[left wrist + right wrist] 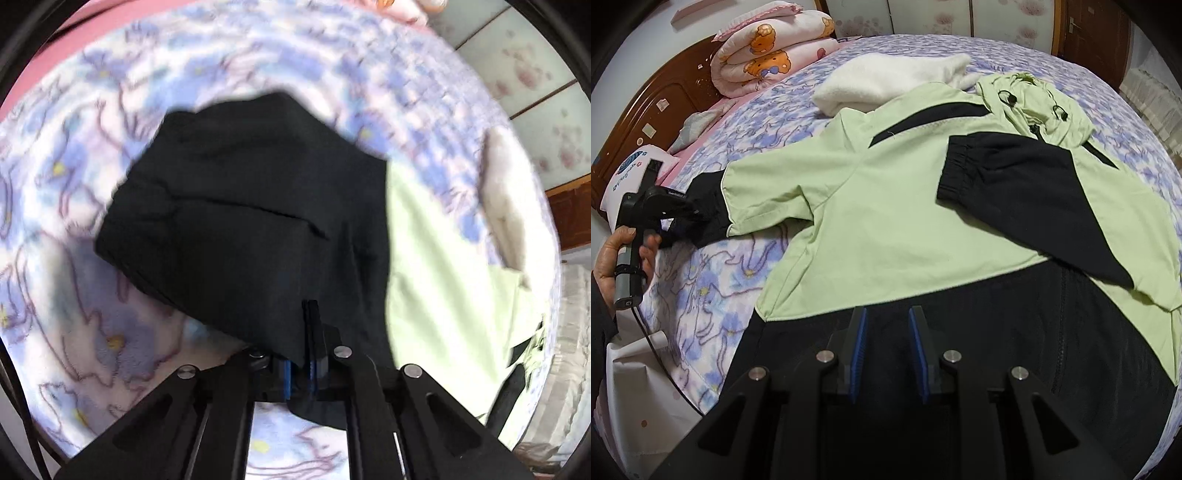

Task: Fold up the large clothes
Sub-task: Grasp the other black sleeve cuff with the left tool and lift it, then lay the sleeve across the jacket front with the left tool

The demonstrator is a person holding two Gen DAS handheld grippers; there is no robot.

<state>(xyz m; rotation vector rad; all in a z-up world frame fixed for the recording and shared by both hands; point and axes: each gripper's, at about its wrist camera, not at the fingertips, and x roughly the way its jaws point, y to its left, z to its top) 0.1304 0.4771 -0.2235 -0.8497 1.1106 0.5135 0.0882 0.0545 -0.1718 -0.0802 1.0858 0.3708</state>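
A light green and black hooded jacket (886,206) lies spread on the bed. Its right sleeve (1034,192) is folded across the body. My left gripper (309,314) is shut on the black cuff of the left sleeve (240,221) and holds it up off the bedspread. In the right wrist view the left gripper (683,214) shows at the far left, holding that sleeve end (705,218). My right gripper (886,332) is open and empty, hovering over the jacket's black hem (960,314).
The bed has a purple floral bedspread (713,295). A white fleece garment (886,81) lies beyond the jacket. A folded pink quilt (768,51) sits by the wooden headboard (665,96). A white pillow (635,173) lies at the left edge.
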